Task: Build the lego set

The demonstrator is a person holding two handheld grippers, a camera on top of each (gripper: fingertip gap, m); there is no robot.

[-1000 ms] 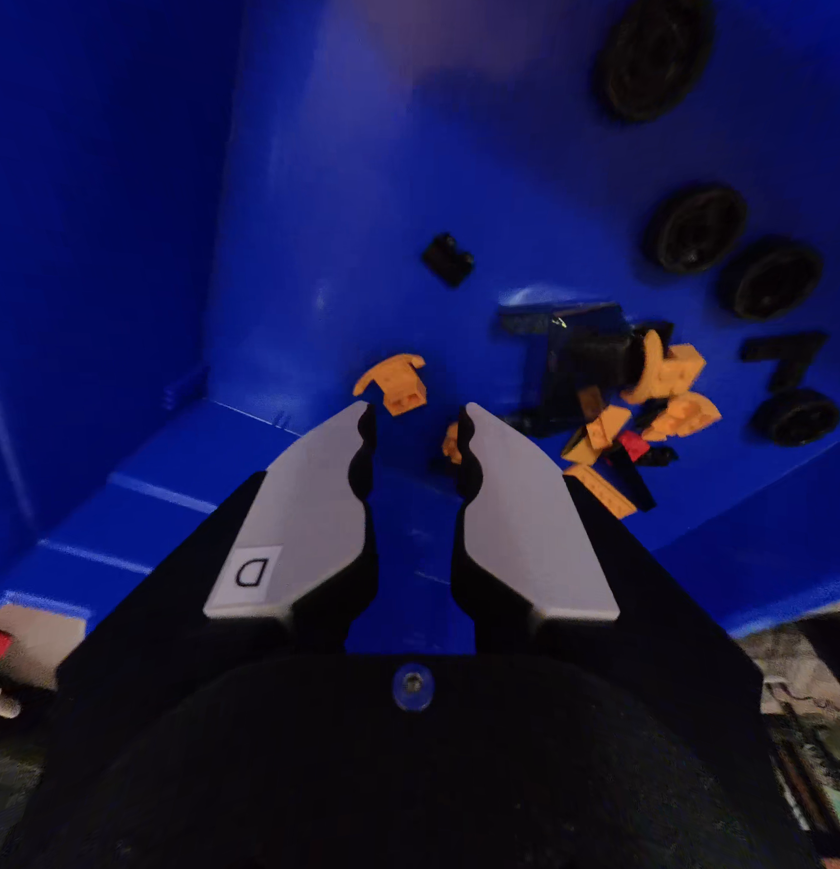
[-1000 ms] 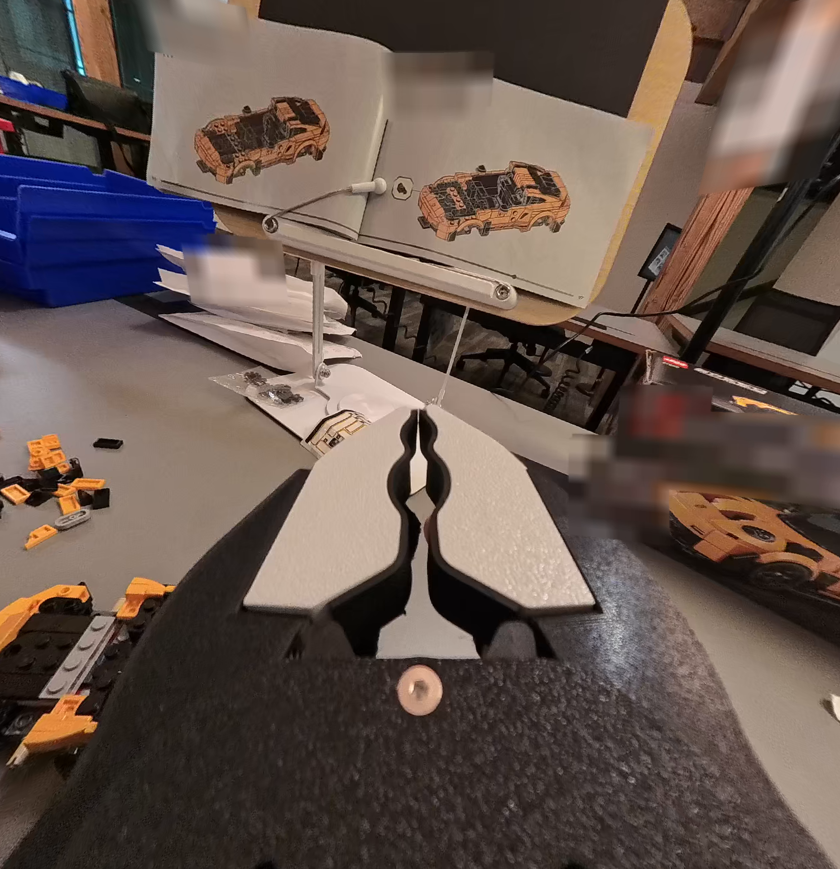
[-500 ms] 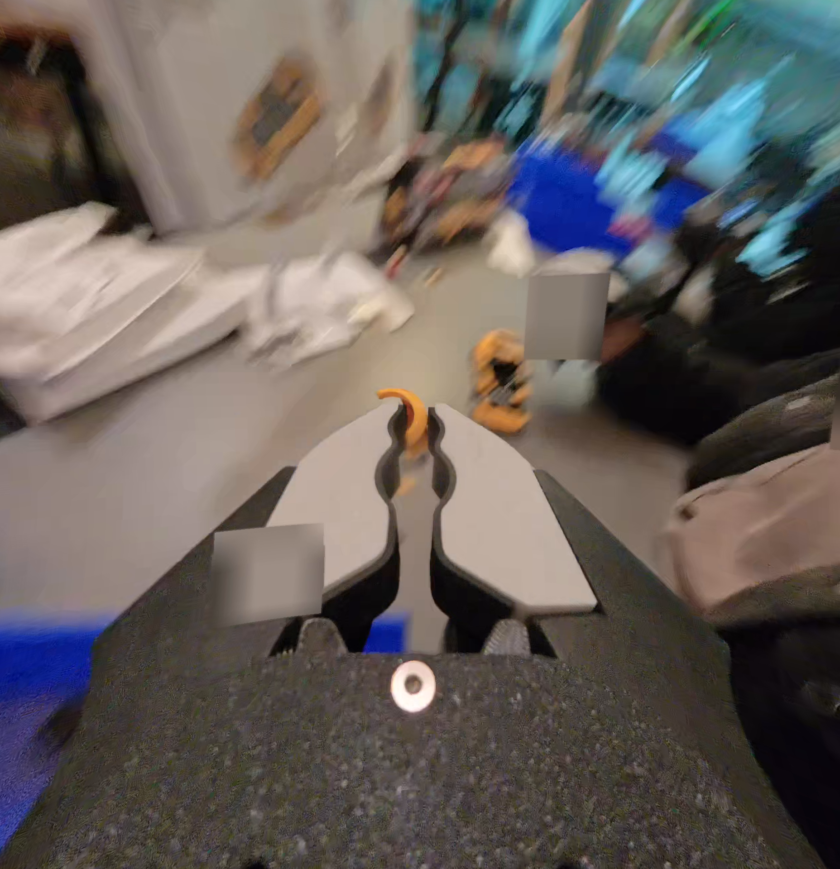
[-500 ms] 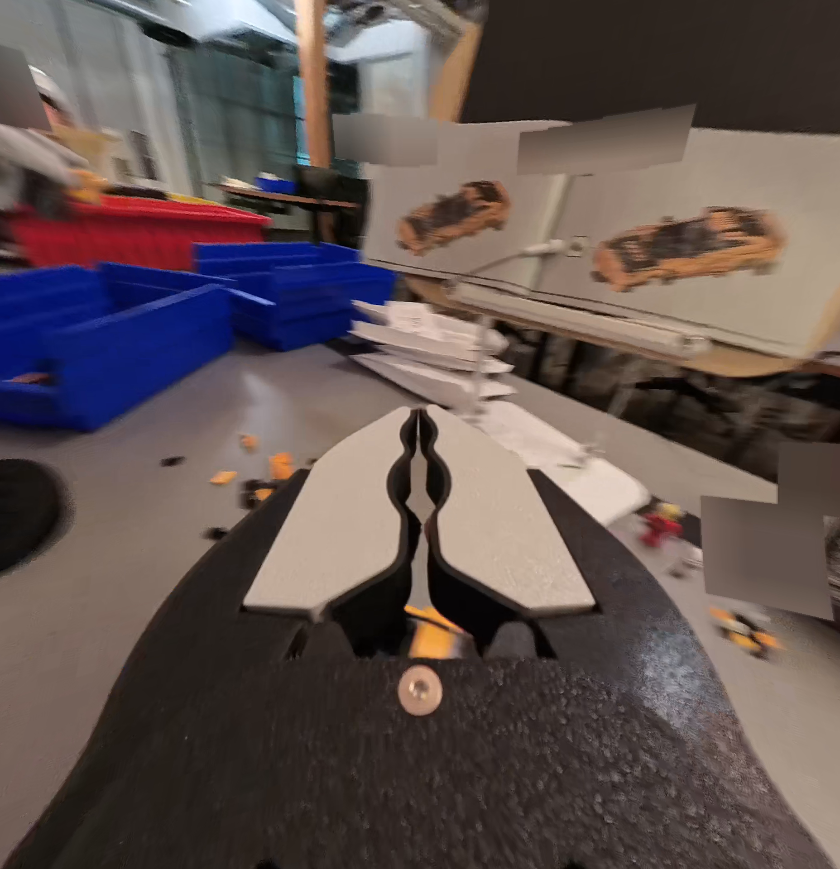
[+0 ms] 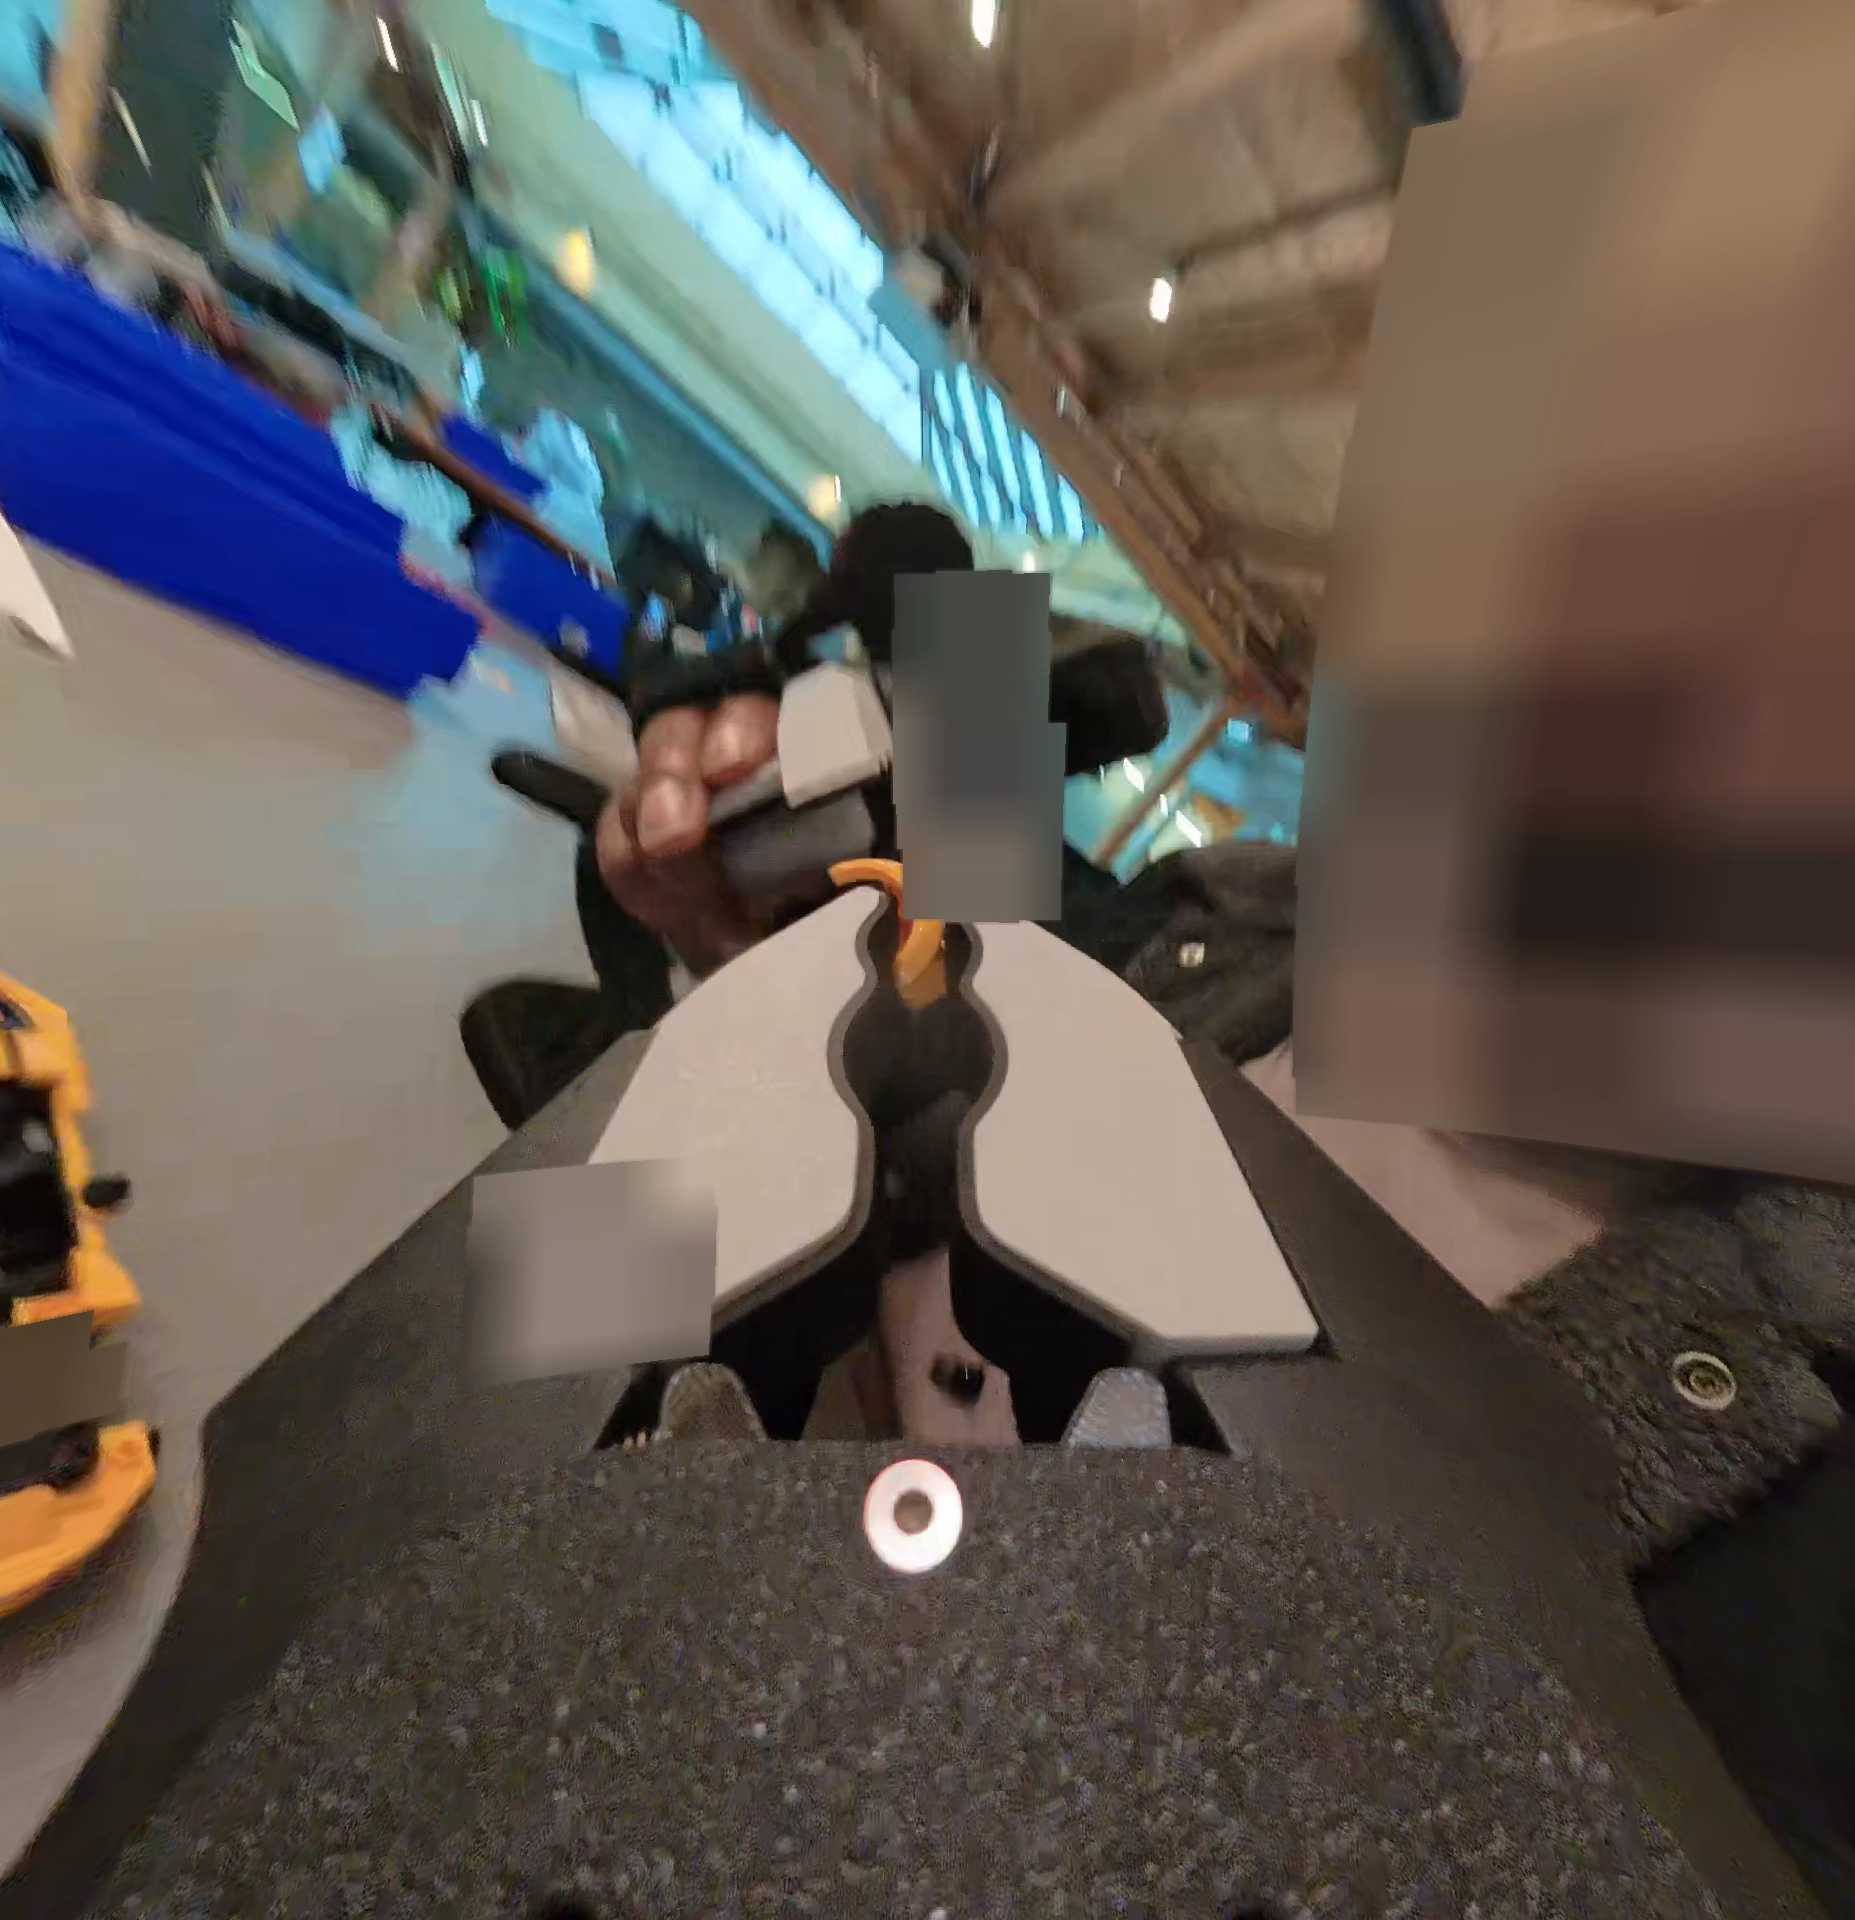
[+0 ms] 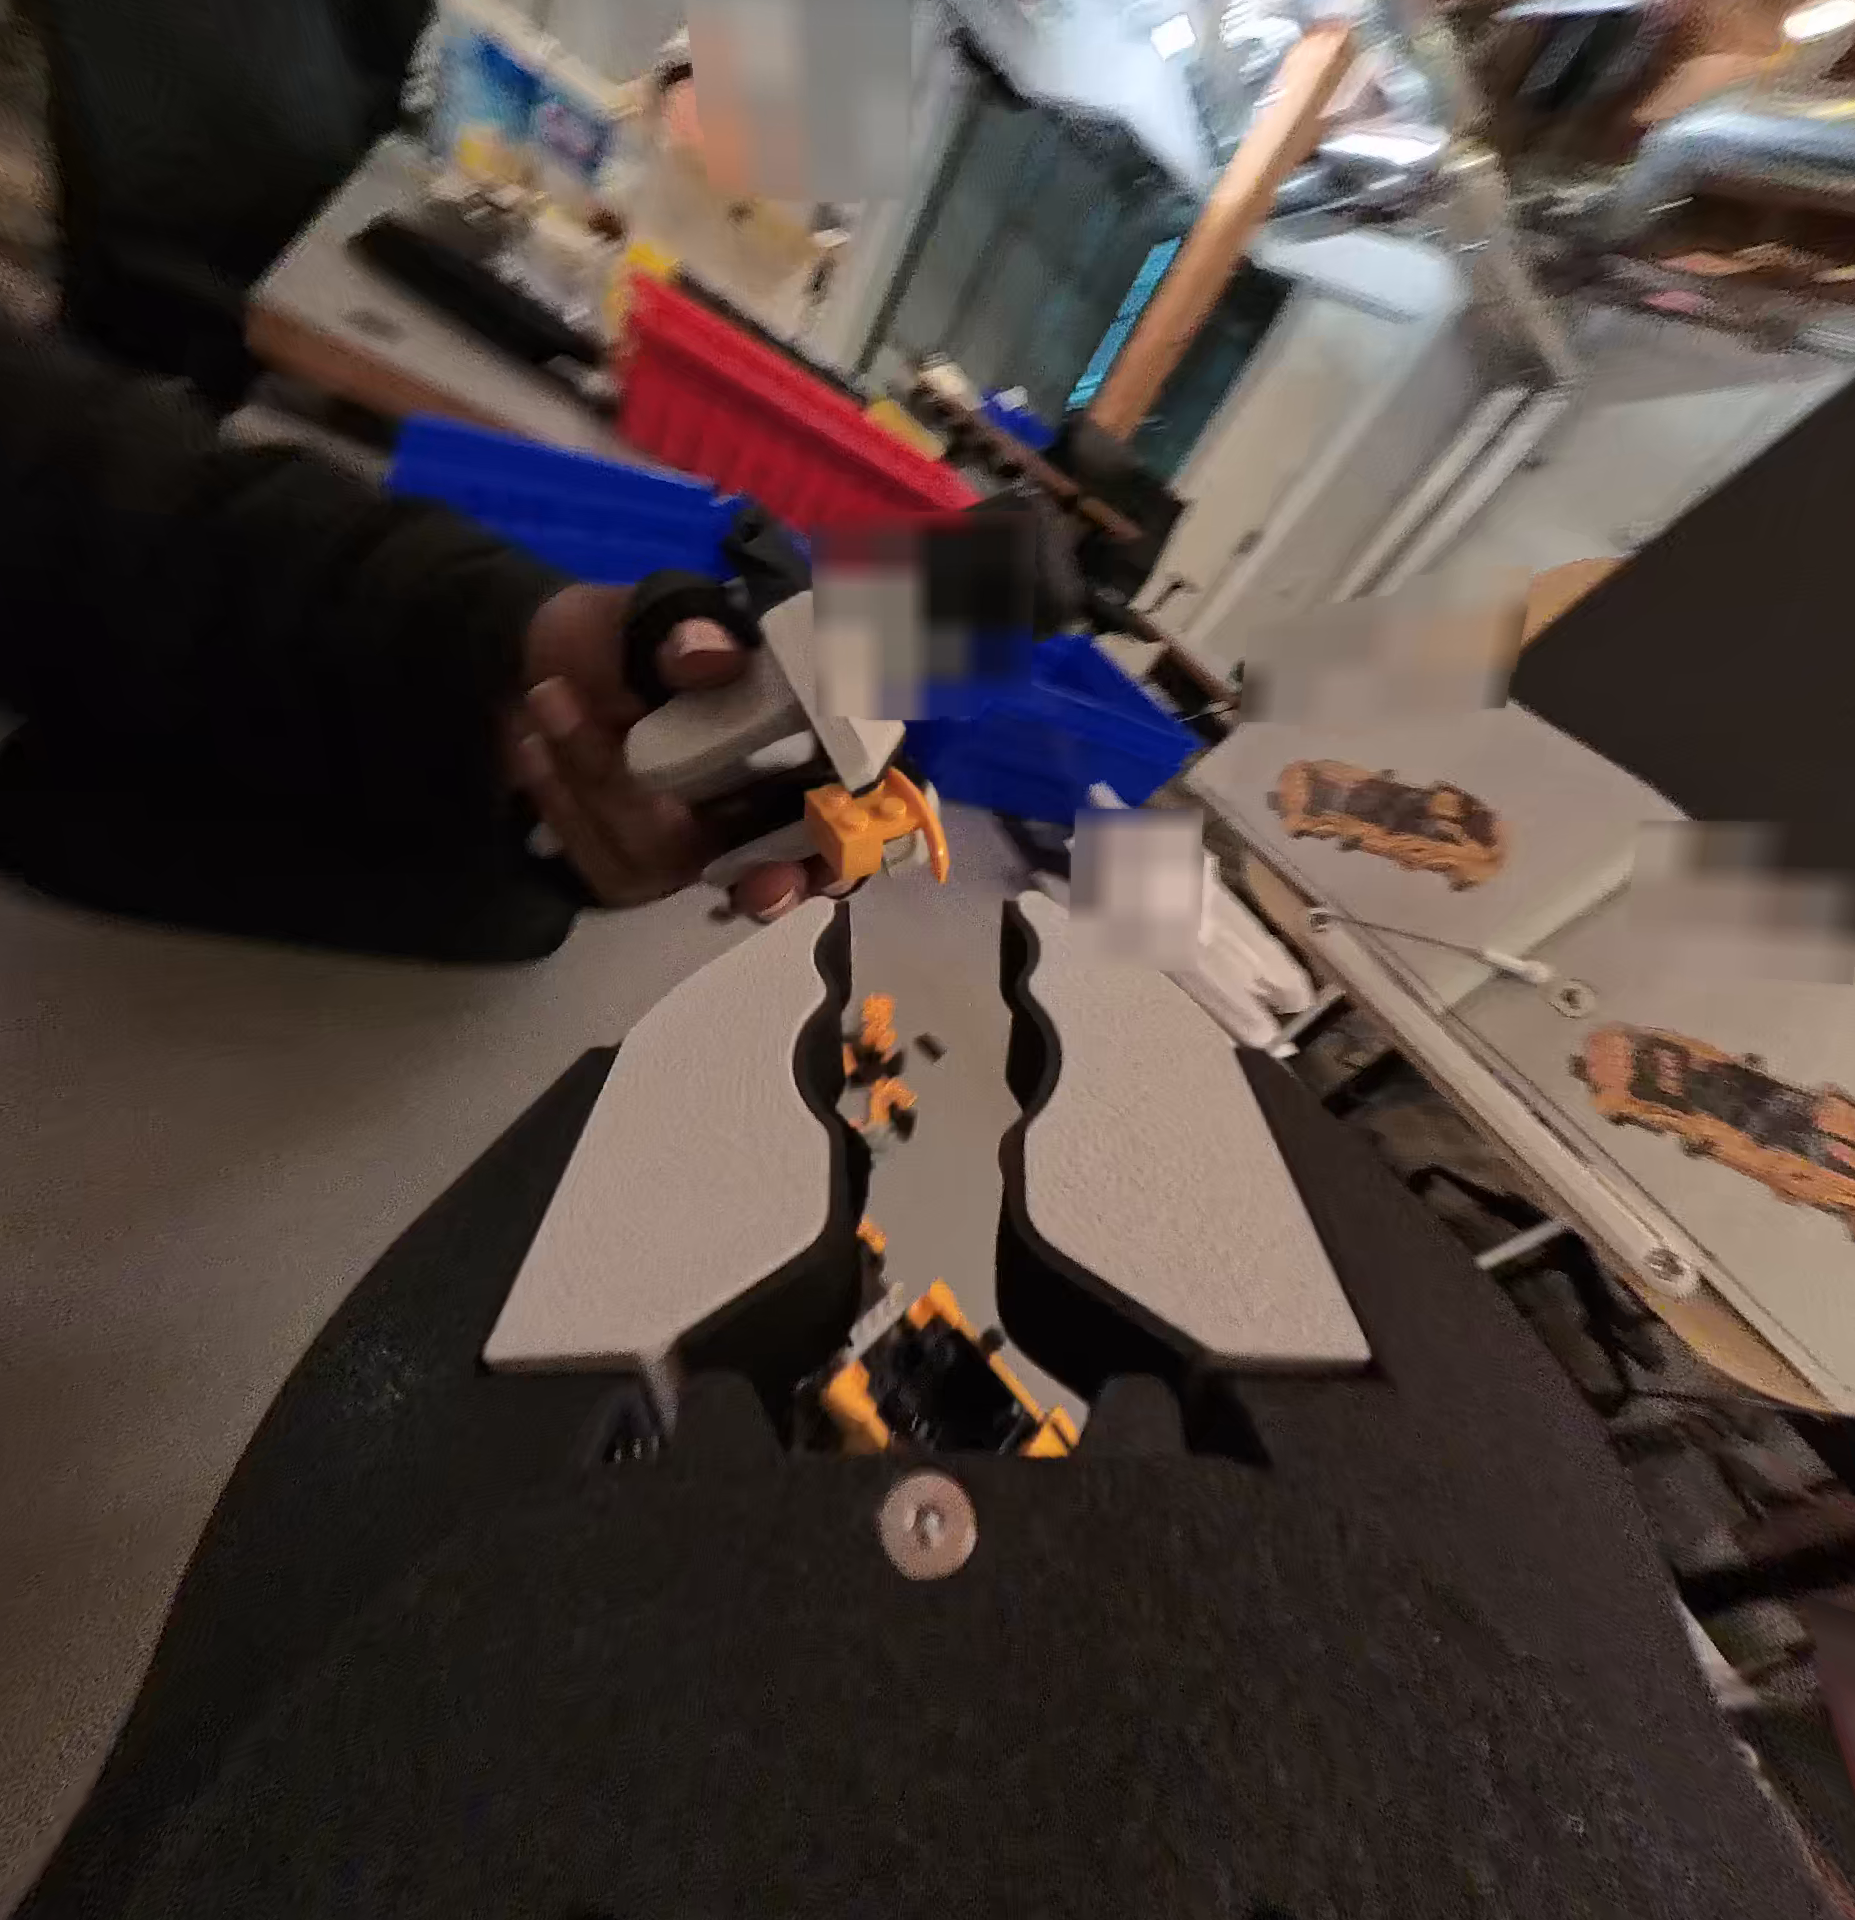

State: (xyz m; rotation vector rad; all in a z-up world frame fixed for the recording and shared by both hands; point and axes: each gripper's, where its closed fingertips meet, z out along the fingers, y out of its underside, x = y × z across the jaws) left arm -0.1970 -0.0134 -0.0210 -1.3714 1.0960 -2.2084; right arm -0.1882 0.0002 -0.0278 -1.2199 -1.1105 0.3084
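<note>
My left gripper is shut on a small orange arch piece and holds it in the air. In the right wrist view the same piece shows in the left gripper's fingers, just above and left of my right gripper. The right gripper is open and empty, a short gap from the piece. The partly built orange and black car lies on the grey table under the right gripper. It also shows at the left edge of the left wrist view. The views are blurred.
Several loose orange and black pieces lie on the table beyond the car. An open instruction booklet on a stand is at the right. Blue bins and a red bin stand behind. A person's hand holds the right gripper. Both grippers' tips are close together, under 4 cm apart.
My left gripper closed on the orange arch piece in the blue bin, lifted it out and swung to face the right gripper. My right gripper opened and turned toward the left gripper.
</note>
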